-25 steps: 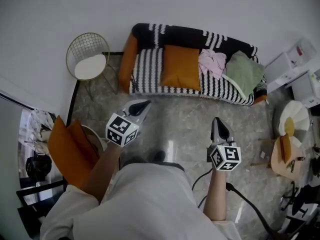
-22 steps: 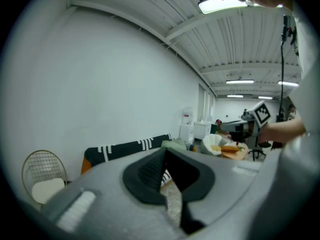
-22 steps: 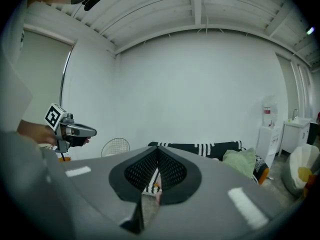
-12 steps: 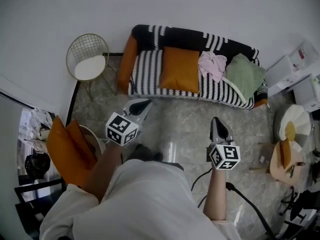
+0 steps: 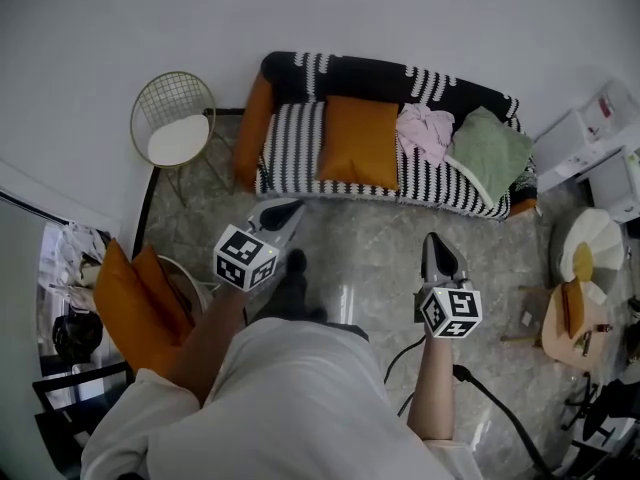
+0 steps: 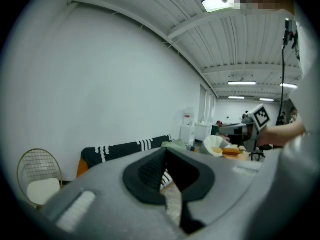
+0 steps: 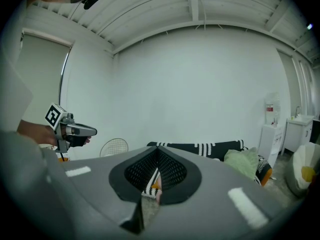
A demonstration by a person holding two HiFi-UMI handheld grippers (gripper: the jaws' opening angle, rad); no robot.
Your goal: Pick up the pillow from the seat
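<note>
An orange pillow [image 5: 360, 141] lies on the seat of a black-and-white striped sofa [image 5: 290, 143] against the far wall. A pink cloth [image 5: 424, 128] and a green cushion [image 5: 490, 146] lie to its right. My left gripper [image 5: 287, 211] is shut and empty, held over the floor short of the sofa's left front. My right gripper [image 5: 432, 243] is also shut and empty, farther back over the floor. In the left gripper view the sofa back [image 6: 125, 149] shows beyond the closed jaws. The right gripper view shows the sofa [image 7: 210, 148] and green cushion [image 7: 242, 161].
A gold wire chair [image 5: 175, 118] with a white seat stands left of the sofa. An orange-cushioned chair [image 5: 135, 303] is at my left. A round side table [image 5: 580, 308] and white shelving [image 5: 600, 128] stand right. A black cable [image 5: 500, 408] runs on the floor.
I have stepped slightly toward the sofa with both grippers carried along; a dark shoe now shows ahead of my body. Both grippers stay shut.
</note>
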